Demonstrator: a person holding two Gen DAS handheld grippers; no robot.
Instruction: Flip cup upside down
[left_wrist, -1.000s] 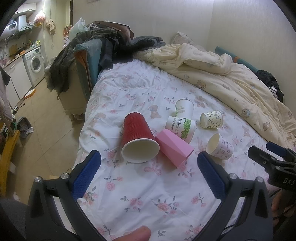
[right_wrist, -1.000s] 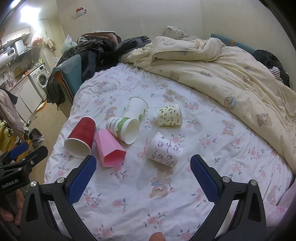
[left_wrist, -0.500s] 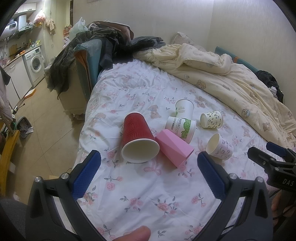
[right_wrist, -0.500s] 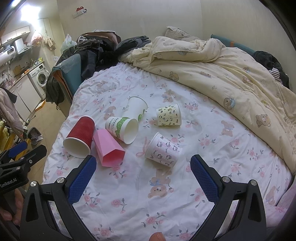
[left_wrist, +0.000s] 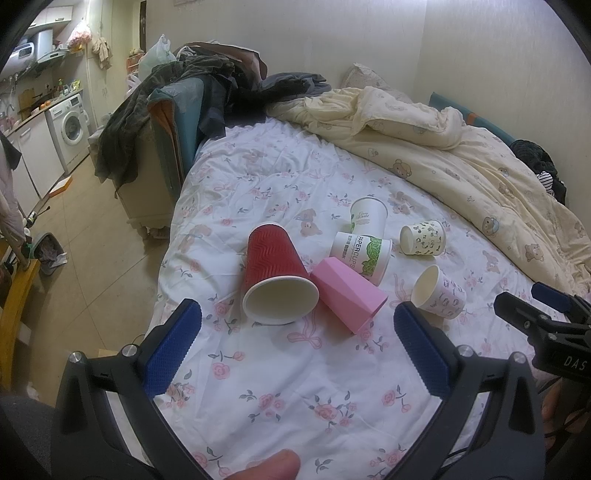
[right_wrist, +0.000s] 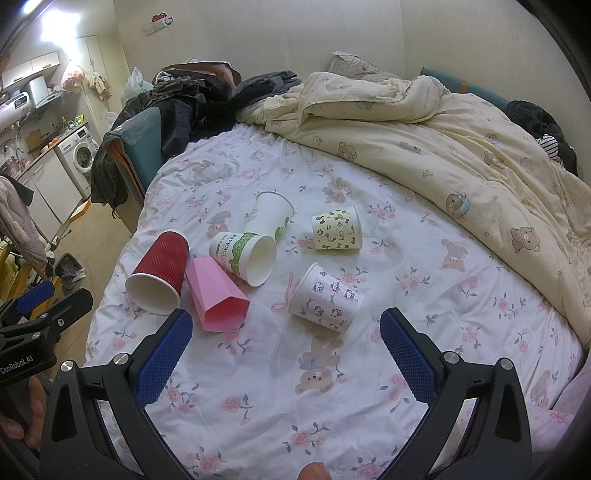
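Several cups lie on their sides on the floral bed sheet (left_wrist: 295, 376). A red ribbed cup (left_wrist: 275, 277) lies with its mouth towards me, also in the right wrist view (right_wrist: 159, 273). A pink faceted cup (left_wrist: 347, 293) (right_wrist: 214, 291) touches it. A green-print paper cup (left_wrist: 364, 253) (right_wrist: 245, 258), a taller white cup (left_wrist: 367, 216) (right_wrist: 271, 214), a yellow patterned cup (left_wrist: 423, 238) (right_wrist: 336, 229) and a kitty-print cup (left_wrist: 439, 293) (right_wrist: 325, 299) lie nearby. My left gripper (left_wrist: 295, 332) is open and empty, in front of the red cup. My right gripper (right_wrist: 286, 336) is open and empty, in front of the kitty-print cup.
A rumpled cream duvet (right_wrist: 461, 136) covers the bed's far right side. Dark clothes are piled on a chair (left_wrist: 177, 110) at the bed's far left corner. The bed edge drops to the floor (left_wrist: 92, 240) on the left. A washing machine (left_wrist: 70, 125) stands far left.
The right wrist view has drifted slightly; the cups sit a little lower-left in it. The left gripper and all cups have not moved.
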